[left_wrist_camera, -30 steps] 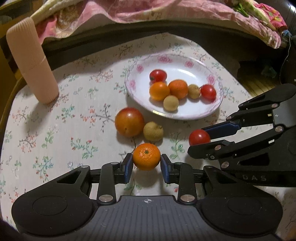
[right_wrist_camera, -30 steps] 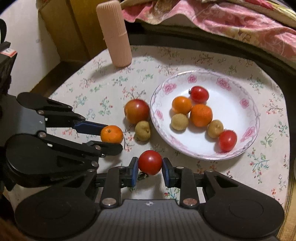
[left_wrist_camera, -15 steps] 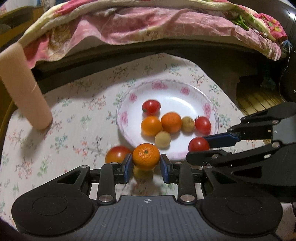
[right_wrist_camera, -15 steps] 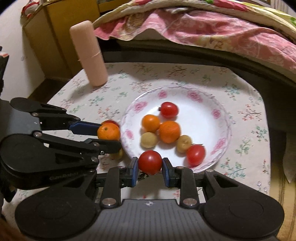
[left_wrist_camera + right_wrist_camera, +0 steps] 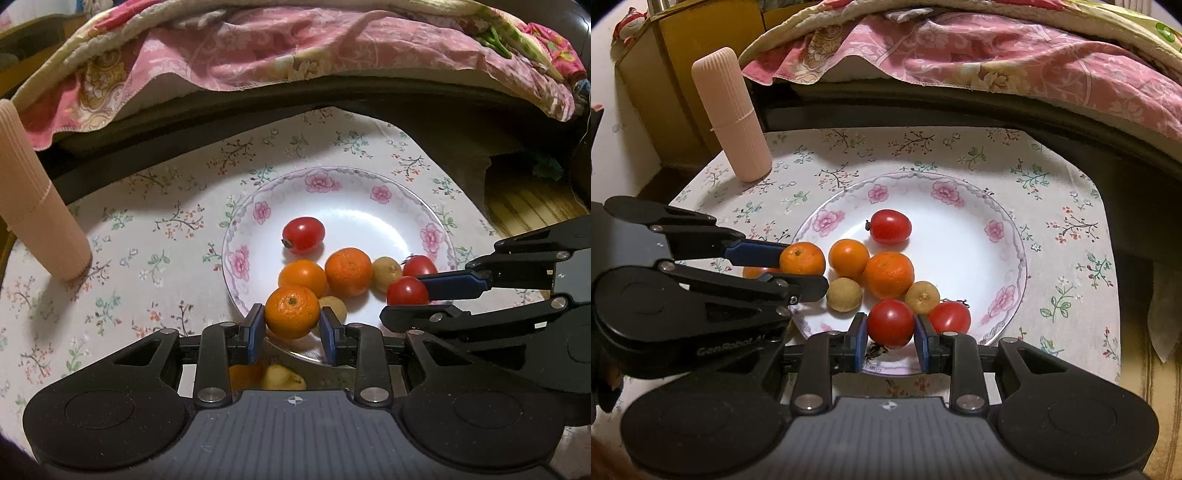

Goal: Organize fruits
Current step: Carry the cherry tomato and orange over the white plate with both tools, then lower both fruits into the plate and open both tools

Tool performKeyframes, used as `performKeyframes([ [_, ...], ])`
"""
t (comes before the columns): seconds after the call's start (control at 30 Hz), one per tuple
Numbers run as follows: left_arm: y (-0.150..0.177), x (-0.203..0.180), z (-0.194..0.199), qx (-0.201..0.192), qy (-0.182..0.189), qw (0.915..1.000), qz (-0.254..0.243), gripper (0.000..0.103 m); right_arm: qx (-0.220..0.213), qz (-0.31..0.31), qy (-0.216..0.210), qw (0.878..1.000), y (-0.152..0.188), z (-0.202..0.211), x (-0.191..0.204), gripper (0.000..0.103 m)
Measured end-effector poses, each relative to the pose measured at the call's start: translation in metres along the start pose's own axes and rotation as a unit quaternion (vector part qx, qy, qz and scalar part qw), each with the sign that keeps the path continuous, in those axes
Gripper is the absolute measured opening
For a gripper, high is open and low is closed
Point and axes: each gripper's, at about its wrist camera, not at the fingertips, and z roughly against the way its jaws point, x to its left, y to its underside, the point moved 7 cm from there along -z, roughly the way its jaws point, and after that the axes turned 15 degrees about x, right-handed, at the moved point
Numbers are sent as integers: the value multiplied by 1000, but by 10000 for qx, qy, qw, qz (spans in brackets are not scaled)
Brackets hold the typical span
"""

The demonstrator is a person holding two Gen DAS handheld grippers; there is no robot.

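Nearest you, your left gripper [image 5: 292,325] pinches a small orange [image 5: 292,312] between its blue pads, the dimpled peel and green stem scar facing up, held over the near rim of the plate [image 5: 236,236]. Under that gripper, two fruits on the cloth are mostly hidden: an orange-red one [image 5: 245,374] and a yellowish, knobbly one [image 5: 282,377], each cut off by the black body, so you cannot tell their full shape.

Your right gripper [image 5: 891,334] is clamped on a smooth, glossy red tomato [image 5: 890,323], also over the plate's near edge; a dark stem piece shows just below it, too small to make out.

In the glazed white plate, rimmed with pink flowers, lie two oranges [image 5: 848,257] [image 5: 888,274] touching each other, two matte tan round fruits [image 5: 844,294] [image 5: 922,297] and two more tomatoes: an oval one [image 5: 889,226] farther in and one [image 5: 949,316] partly behind your right gripper's pad.

The plate sits on a floral tablecloth [image 5: 1067,229]. Toward the far left corner stands an upright, ribbed pale-pink cylinder [image 5: 731,114] with a rounded top; in the left wrist view its top is cut off. Beyond the table hangs a pink patterned quilt [image 5: 997,59], its upper part out of frame.
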Motion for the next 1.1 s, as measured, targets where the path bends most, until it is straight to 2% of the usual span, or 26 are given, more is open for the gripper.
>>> performKeyframes([
  [0.27,-5,2,-3,-34,-146,9999,6,42,-13,-9,27,10000,-5,-8,-4,31],
  [0.4,-6,5,-4,-55,-204,9998,68,50,-60,-11,31,10000,-5,-8,-5,31],
  [1.1,-8,15,8,-220,-179,9993,235,64,-361,-191,30,9992,-8,6,-10,32],
])
